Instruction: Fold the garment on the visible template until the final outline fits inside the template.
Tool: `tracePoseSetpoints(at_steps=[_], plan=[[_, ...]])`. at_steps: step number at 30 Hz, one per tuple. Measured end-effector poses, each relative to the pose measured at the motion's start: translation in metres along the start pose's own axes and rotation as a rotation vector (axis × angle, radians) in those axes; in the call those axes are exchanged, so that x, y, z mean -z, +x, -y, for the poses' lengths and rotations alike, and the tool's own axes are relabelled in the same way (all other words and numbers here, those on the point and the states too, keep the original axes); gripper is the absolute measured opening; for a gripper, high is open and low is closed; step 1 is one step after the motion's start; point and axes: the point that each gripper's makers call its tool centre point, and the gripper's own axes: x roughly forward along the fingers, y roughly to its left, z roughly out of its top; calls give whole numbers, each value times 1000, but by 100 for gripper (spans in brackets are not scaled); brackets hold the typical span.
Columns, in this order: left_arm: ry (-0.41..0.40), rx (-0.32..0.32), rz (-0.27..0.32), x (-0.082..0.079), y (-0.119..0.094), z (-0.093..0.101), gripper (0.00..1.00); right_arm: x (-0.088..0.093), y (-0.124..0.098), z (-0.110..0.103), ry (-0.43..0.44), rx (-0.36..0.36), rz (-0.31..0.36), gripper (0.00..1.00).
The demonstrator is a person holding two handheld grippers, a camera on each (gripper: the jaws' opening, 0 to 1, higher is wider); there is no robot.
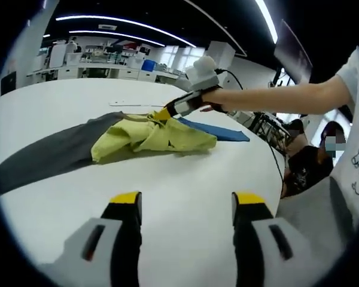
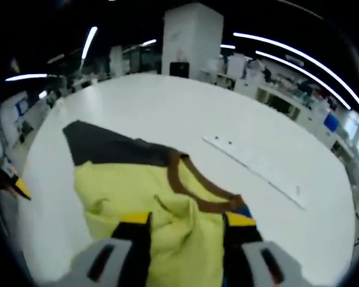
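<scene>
Garment (image 1: 149,137) lies bunched on the dark template (image 1: 54,155) — folding barely begun. Your right gripper (image 1: 163,113) bites its collar; your left gripper (image 1: 185,206) hovers with jaws apart — smooth it next.

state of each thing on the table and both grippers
yellow-green shirt: crumpled, not yet folded, lying partly on the mat
dark grey mat: flat, partly covered
blue cloth: flat, behind the shirt
left gripper: open, empty
right gripper: at the shirt, grip unclear

White round table (image 1: 185,191) bearing yellow garment (image 1: 161,139), grey template (image 1: 54,152), blue cloth (image 1: 218,131).
</scene>
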Motion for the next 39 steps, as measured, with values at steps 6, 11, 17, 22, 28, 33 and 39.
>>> tracePoseSetpoints(at_steps=[6,11,17,22,28,33,39], plan=[[0,10,-1,1,-1,4,58,-1,-25,-23,-31,-18,67,70],[-3,15,-1,2,1,6,58,10,-33,-41,-76,-38,72,76],[-6,25,4,1,1,8,58,19,-38,-55,-166,-54,57,81],[-6,28,3,2,2,10,58,27,-43,-78,-252,-80,50,79],[-10,27,9,3,1,11,58,49,-40,-94,-349,-81,2,63],[-21,25,10,3,2,10,57,56,-38,-102,-383,-71,-3,43],[-21,16,16,-1,11,6,55,59,-34,-106,-426,-57,-9,28]])
